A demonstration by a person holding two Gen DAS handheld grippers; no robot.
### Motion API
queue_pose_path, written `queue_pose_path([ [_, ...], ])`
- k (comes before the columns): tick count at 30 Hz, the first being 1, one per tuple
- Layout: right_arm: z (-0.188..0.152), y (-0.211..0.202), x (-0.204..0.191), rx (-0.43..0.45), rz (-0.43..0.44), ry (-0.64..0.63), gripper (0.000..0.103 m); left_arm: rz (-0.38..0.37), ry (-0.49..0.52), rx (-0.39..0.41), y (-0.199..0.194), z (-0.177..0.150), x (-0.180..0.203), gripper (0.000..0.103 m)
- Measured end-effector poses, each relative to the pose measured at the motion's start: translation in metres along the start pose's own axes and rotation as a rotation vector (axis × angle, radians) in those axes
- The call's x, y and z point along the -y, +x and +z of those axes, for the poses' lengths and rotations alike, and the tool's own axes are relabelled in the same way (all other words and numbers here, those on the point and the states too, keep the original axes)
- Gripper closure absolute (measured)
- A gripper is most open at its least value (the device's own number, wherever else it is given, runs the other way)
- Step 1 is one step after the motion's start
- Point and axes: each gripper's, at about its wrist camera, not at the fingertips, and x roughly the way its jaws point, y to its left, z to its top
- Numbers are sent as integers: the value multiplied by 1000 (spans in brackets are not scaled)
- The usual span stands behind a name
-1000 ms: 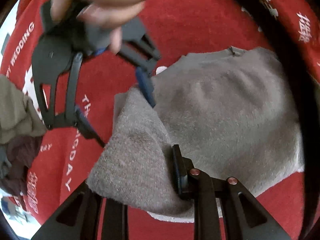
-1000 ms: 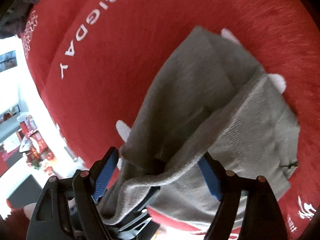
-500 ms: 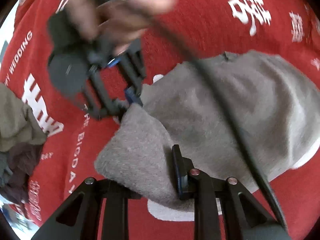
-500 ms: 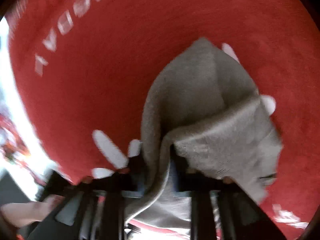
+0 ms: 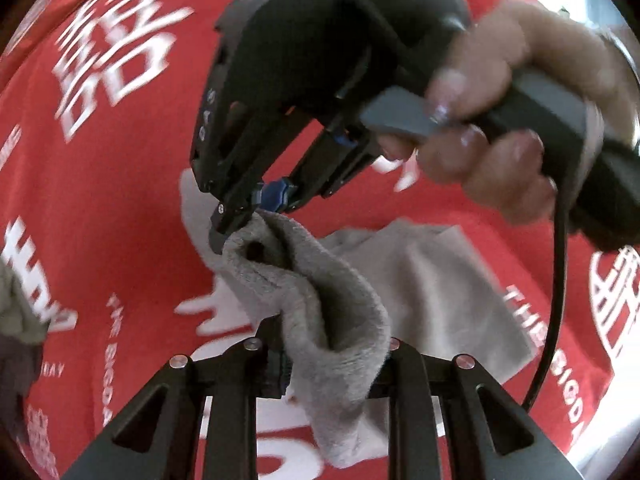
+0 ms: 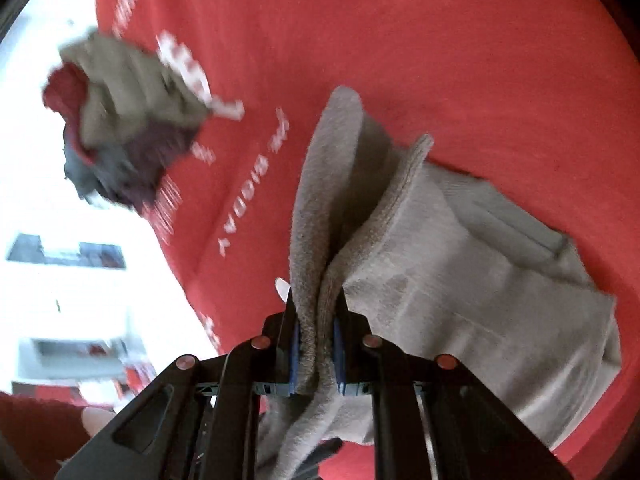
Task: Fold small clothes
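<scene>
A small grey fleece garment (image 5: 432, 288) lies partly on a red cloth with white lettering (image 5: 120, 208), its near edge lifted. At the bottom of the left wrist view my left gripper (image 5: 332, 360) is shut on one part of that raised edge. Held by a hand (image 5: 500, 160), my right gripper (image 5: 250, 216) pinches the edge's far corner. In the right wrist view the right gripper (image 6: 316, 336) is shut on a doubled fold of the garment (image 6: 480, 280), which trails away to the right onto the red cloth (image 6: 440, 60).
A pile of olive, maroon and grey clothes (image 6: 120, 132) sits near the red cloth's left edge, with bright floor beyond it. Part of that pile (image 5: 16, 320) shows at the left rim. A black cable (image 5: 558, 280) hangs from the right gripper's handle.
The right gripper's jaws went from wide around the grey edge to shut on it. Both grippers rose, lifting the garment's edge off the red cloth, and the right gripper swung closer above the left.
</scene>
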Motion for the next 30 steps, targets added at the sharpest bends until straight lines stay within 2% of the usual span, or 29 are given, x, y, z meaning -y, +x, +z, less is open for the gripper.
queue_pose_path([
  [3, -32, -44, 34, 110, 31, 51, 89, -55, 78, 14, 6, 12, 40, 79],
  [7, -75, -72, 95, 191, 29, 164, 88, -135, 167, -25, 29, 12, 96, 79],
  [11, -120, -73, 158, 217, -5, 279, 88, -183, 244, -101, 61, -8, 143, 79],
  [15, -162, -48, 217, 205, -32, 417, 88, -205, 305, -177, 84, -35, 176, 79],
  [20, -184, -35, 232, 251, 3, 482, 88, -196, 324, -190, 85, -41, 184, 79],
  [22, -185, -38, 232, 249, -12, 474, 87, -199, 297, -211, 84, -36, 175, 70],
  [24, -183, -40, 229, 235, -28, 485, 84, -189, 241, -216, 73, -28, 160, 26],
  [25, -184, -45, 229, 227, -30, 501, 82, -177, 217, -203, 67, -21, 149, 20],
  [26, -186, -48, 227, 219, -26, 530, 74, -169, 190, -192, 60, -20, 138, 19],
  [27, -189, -52, 225, 220, -18, 543, 58, -172, 173, -199, 57, -20, 128, 19],
  [29, -202, -60, 214, 228, -4, 561, 38, -179, 129, -233, 49, -18, 104, 18],
  [30, -208, -63, 210, 228, 2, 565, 38, -169, 106, -244, 47, -17, 93, 19],
])
